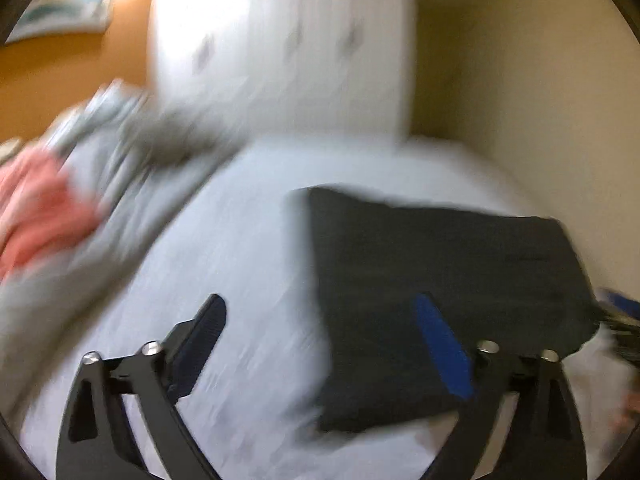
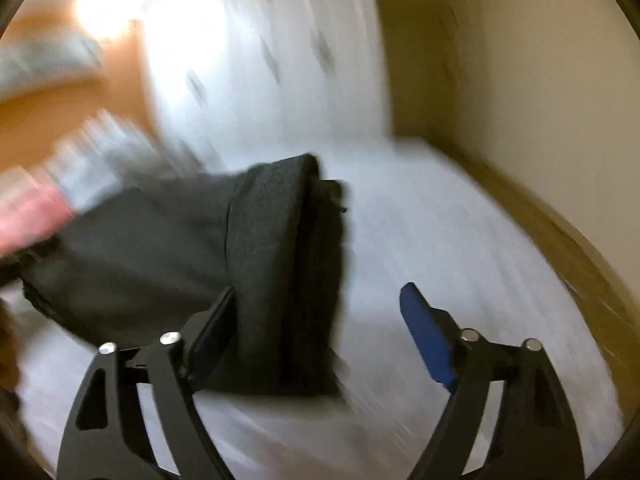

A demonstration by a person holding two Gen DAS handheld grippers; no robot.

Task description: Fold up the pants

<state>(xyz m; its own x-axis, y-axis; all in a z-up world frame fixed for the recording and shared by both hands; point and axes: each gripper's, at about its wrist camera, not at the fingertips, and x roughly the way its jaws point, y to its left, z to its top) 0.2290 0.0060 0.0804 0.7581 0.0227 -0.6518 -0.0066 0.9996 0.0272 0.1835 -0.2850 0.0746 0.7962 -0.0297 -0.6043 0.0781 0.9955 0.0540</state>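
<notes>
With both the left gripper [image 1: 320, 334] and right gripper [image 2: 318, 328] jaws released beside the folded pants [image 1: 440, 280], the thick fold could spring open on the bed [image 1: 240, 240].

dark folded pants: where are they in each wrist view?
Left wrist: dark grey folded fabric pants, right of centre, lying flat on the white sheet.
Right wrist: same pants, left of centre.
Shared landmark: white patterned upright mattress behind.
</notes>
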